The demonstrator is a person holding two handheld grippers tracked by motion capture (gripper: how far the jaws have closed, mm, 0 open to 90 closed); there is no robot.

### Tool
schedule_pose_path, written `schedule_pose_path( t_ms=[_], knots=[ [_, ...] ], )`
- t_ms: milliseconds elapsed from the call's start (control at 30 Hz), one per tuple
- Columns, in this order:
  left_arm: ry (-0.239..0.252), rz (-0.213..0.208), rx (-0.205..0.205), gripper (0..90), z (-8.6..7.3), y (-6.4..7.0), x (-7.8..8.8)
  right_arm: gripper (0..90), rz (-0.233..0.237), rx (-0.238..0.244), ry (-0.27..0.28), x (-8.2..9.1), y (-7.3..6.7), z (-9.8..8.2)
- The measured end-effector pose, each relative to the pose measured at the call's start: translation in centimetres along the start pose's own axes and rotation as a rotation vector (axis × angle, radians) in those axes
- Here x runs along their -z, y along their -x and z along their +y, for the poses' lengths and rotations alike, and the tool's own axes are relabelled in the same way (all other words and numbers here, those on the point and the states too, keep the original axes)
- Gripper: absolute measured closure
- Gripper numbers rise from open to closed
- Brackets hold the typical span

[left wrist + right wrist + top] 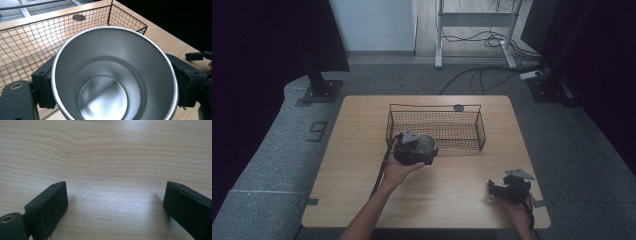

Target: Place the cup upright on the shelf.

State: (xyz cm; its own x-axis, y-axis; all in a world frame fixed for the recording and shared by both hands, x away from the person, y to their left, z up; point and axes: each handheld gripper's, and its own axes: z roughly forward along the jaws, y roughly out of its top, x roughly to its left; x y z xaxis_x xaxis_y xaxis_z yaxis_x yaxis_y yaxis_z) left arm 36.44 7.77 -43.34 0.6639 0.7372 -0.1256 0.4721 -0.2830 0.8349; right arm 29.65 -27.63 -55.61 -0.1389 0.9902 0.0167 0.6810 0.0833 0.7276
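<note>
In the high view, the left gripper (424, 149) is seen just left of the table's centre, at about eleven o'clock from the middle of the wooden table (362, 165); it is clamped on a metal cup (427, 145), which is held upright at the near left corner of the wire basket (472, 132), just outside the near wall; whether the cup touches the mesh cannot be told. In the left gripper view, the metal cup (112, 75) is looked into from above, its rim pressed between the two black jaws on either side, and its inside is seen bare down to the bottom; the wire basket (30, 42) lies beyond it at twelve o'clock, with a round hole (79, 17) in the tabletop behind the far wall. Farther right in the high view, the right gripper (504, 189) is held low over the table at about four o'clock, well apart from the cup; in the right gripper view, its jaws are spread wide with nothing but bare wood grain of the table (105, 157) between them.
</note>
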Motion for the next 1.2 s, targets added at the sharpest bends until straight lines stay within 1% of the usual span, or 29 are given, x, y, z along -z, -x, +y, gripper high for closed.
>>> schedule_pose_path(
  t_ms=[233, 600, 767, 1000, 1200],
  knots=[
    [-0.002, 0.009, -0.014, 13.9, 0.8, 0.0, -0.2, 5.8, 0.000, 0.003, -0.003, 0.0, 0.0, 0.0],
    [0.005, 0.013, -0.021, 14.0, 1.9, -0.3, -0.8, 5.9, -0.001, 0.001, -0.001, 0.0, 0.0, 0.0],
    [0.001, 0.009, -0.011, 13.9, 2.4, -0.8, -1.2, 6.0, -0.002, 0.001, 0.000, 0.0, 0.0, 0.0],
    [0.000, 0.022, -0.003, 13.9, 3.0, -1.7, -1.7, 6.1, -0.003, 0.003, 0.000, 0.0, 0.0, 0.0],
    [-0.001, 0.030, 0.005, 14.0, 3.2, -2.3, -1.9, 6.1, -0.002, 0.004, 0.001, 0.0, 0.0, 0.0]
  ],
)
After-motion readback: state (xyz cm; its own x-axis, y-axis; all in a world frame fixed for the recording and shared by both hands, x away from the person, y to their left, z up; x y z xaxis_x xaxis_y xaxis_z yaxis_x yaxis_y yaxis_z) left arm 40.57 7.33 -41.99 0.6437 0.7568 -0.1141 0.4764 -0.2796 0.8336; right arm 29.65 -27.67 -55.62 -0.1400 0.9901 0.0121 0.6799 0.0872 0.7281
